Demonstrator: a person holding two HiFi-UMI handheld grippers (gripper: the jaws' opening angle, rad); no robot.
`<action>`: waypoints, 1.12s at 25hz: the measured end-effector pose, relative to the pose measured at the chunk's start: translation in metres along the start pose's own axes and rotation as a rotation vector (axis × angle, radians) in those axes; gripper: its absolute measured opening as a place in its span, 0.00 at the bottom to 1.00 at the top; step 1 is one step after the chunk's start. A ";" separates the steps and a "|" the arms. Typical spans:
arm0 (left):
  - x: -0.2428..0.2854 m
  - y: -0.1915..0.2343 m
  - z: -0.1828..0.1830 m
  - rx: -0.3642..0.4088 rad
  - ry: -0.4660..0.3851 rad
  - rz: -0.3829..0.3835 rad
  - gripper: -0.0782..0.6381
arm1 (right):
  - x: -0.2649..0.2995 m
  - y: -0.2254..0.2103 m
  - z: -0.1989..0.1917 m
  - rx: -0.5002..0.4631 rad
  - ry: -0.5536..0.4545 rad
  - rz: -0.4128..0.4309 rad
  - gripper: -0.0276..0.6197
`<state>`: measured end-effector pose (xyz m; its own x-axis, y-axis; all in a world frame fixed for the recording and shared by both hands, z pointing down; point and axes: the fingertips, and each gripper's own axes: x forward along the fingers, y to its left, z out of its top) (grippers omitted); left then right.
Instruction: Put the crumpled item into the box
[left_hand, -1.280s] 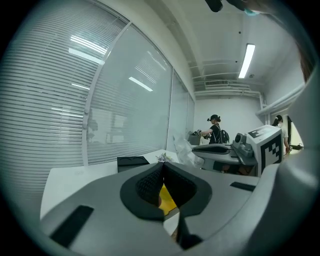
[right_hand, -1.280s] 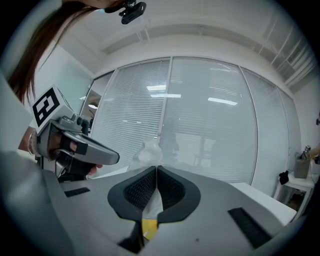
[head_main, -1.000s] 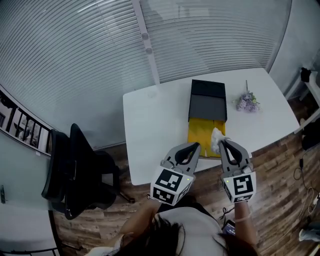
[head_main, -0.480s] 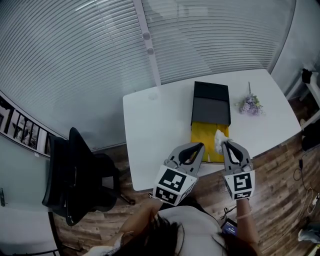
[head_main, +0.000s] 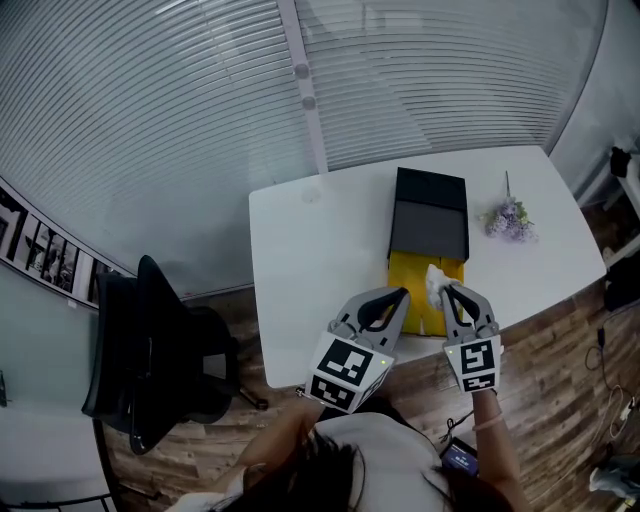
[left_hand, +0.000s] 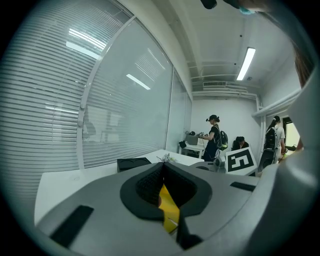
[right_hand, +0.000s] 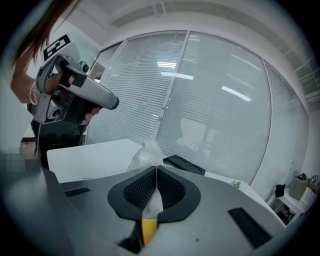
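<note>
Right gripper (head_main: 447, 291): your jaws are clamped on the wad (head_main: 434, 280), over the near end of the box (head_main: 407, 272).
Left gripper (head_main: 400, 294): jaws pressed together, empty, at the box's near edge.
Room: bare table (head_main: 320, 260) on your left; flowers (head_main: 508, 217) well to the right.

A white table (head_main: 315, 260) is standing against a glass wall with lowered blinds (head_main: 180, 110). A small sprig of purple flowers (head_main: 508, 216) is lying near the table's far right corner. A black office chair (head_main: 150, 350) is sitting on the wooden floor (head_main: 560, 350) beyond the table's left edge. People (left_hand: 214, 139) are standing in the background.
</note>
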<state>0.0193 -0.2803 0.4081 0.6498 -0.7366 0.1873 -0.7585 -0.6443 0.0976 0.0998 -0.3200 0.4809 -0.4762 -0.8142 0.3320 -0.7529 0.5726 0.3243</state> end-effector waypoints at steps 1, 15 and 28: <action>0.000 0.001 0.000 0.003 0.001 0.000 0.13 | 0.004 0.001 -0.002 -0.007 0.007 0.007 0.09; 0.001 0.017 -0.005 0.002 0.012 0.022 0.13 | 0.043 0.015 -0.030 -0.112 0.108 0.095 0.09; 0.000 0.025 -0.017 -0.021 0.031 0.042 0.13 | 0.064 0.022 -0.060 -0.184 0.235 0.157 0.09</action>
<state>-0.0004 -0.2925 0.4275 0.6161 -0.7557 0.2222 -0.7859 -0.6086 0.1096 0.0800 -0.3533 0.5623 -0.4459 -0.6828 0.5788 -0.5738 0.7143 0.4006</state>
